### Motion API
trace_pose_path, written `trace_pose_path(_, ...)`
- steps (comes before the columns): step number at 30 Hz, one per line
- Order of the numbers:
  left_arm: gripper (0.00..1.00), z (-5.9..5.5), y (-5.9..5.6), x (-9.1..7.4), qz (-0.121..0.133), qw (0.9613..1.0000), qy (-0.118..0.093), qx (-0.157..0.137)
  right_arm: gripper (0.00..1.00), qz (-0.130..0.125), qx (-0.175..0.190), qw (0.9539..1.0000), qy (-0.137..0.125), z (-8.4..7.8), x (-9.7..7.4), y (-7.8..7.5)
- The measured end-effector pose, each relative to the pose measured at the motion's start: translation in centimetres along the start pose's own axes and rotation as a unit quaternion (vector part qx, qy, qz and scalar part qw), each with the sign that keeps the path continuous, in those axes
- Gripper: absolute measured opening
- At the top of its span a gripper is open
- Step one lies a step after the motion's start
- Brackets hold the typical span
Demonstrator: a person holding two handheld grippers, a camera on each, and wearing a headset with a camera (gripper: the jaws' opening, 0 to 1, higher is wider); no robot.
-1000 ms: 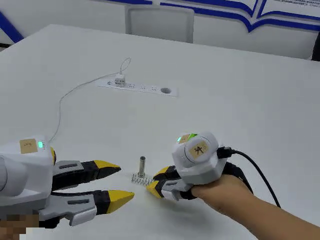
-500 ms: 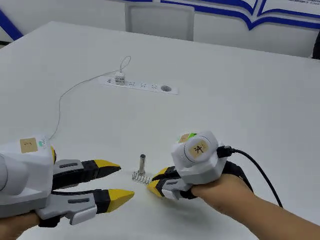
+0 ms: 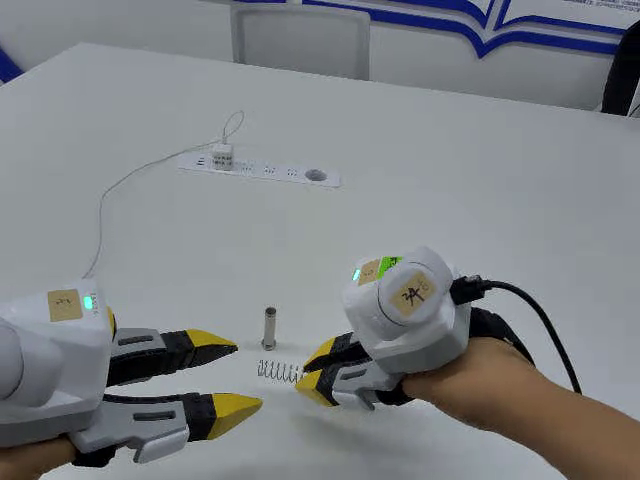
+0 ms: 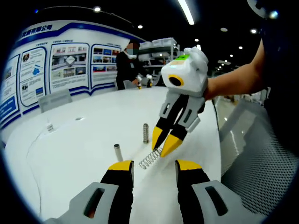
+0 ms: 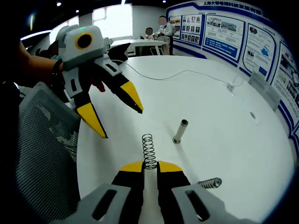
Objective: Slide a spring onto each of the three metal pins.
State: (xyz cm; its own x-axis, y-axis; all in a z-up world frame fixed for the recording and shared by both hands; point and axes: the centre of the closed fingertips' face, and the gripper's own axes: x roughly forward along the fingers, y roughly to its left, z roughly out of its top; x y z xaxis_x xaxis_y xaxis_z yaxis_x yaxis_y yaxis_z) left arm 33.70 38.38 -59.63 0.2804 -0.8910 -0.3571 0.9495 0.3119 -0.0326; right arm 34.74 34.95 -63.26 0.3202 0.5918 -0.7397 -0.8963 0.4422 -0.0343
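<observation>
One spring (image 5: 148, 149) is pinched at its near end between the closed tips of the right gripper (image 5: 150, 167) and sticks straight out ahead of them, low over the white desk (image 3: 450, 200). A bare metal pin (image 5: 179, 131) stands just ahead and to the right of those tips, apart from the spring. A second pin (image 5: 209, 183), already wearing its own coil, sits close beside the right gripper. Facing it, the left gripper (image 4: 154, 165) hangs with its jaws spread wide, grasping nothing.

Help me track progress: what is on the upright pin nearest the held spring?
Nothing: the pin stands bare, its top end in plain view. The spring is held by the right gripper, its near end covered by the jaws.
</observation>
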Motion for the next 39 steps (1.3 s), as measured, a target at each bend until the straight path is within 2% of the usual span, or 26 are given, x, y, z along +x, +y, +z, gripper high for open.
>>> trace_pose_path(8,0.35,-0.1,-0.9,0.4,-0.018,0.9991,0.014,0.035,0.11,0.030,-0.042,0.9985,0.018,0.8,-1.9,1.9)
trace_pose_path(15,0.31,-0.6,-2.3,0.5,-0.049,0.9963,0.027,0.065,0.11,0.061,-0.087,0.9937,0.035,0.9,-2.8,3.2)
trace_pose_path(19,0.28,-0.7,-3.3,0.7,-0.073,0.9942,0.029,0.073,0.11,0.080,-0.104,0.9904,0.043,0.7,-3.0,4.1)
trace_pose_path(24,0.20,-1.2,-4.5,1.1,-0.095,0.9903,0.042,0.092,0.11,0.087,-0.122,0.9869,0.059,0.3,-3.1,4.5)
trace_pose_path(27,0.15,-1.3,-4.6,1.1,-0.100,0.9898,0.042,0.093,0.11,0.091,-0.126,0.9859,0.064,0.3,-3.1,4.6)
trace_pose_path(31,0.12,-1.3,-4.4,1.1,-0.098,0.9899,0.043,0.093,0.11,0.094,-0.128,0.9854,0.061,0.7,-3.3,5.0)
trace_pose_path(39,0.11,-1.1,-4.1,1.1,-0.092,0.9917,0.037,0.081,0.11,0.096,-0.111,0.9891,0.013,3.4,-4.2,5.1)
